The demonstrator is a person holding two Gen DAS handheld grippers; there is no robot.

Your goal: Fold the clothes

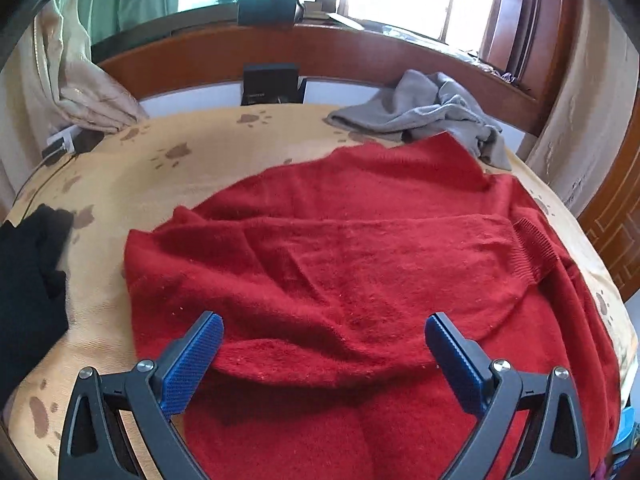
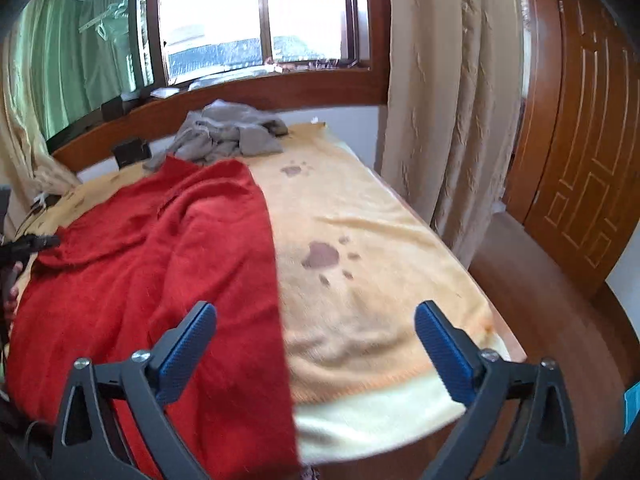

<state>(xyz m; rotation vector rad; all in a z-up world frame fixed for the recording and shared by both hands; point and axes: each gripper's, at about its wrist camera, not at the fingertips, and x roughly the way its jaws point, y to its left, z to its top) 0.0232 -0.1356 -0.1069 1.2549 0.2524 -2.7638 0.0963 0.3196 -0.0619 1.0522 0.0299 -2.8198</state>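
- The red sweater (image 1: 360, 264) lies spread over the bed (image 1: 132, 184), which is covered by a yellow blanket (image 2: 384, 280) printed with brown paw marks.
- One sleeve is folded across the sweater's body, its ribbed cuff (image 1: 536, 248) ending near the sweater's right edge in the left wrist view.
- The left hand-held gripper (image 1: 324, 356) hangs over the near part of the sweater with its blue pads (image 1: 192, 364) spread wide; a fold of the red knit lies between them, but the pads do not press on it, so it is released.
- The right hand-held gripper (image 2: 316, 348) is also released, jaws wide apart and nothing held. Its left finger is over the sweater's edge, its right finger over bare blanket; the sweater's straight side edge runs between the two.
- A crumpled grey garment (image 1: 428, 116) lies at the far end of the bed, just touching the sweater's far corner.
- A black garment (image 1: 32, 280) lies at the bed's left edge, apart from the sweater.
- Beyond the bed are a wooden headboard (image 1: 320, 56), a window (image 2: 256, 16), a beige curtain (image 2: 452, 92) and a wooden door (image 2: 580, 140).
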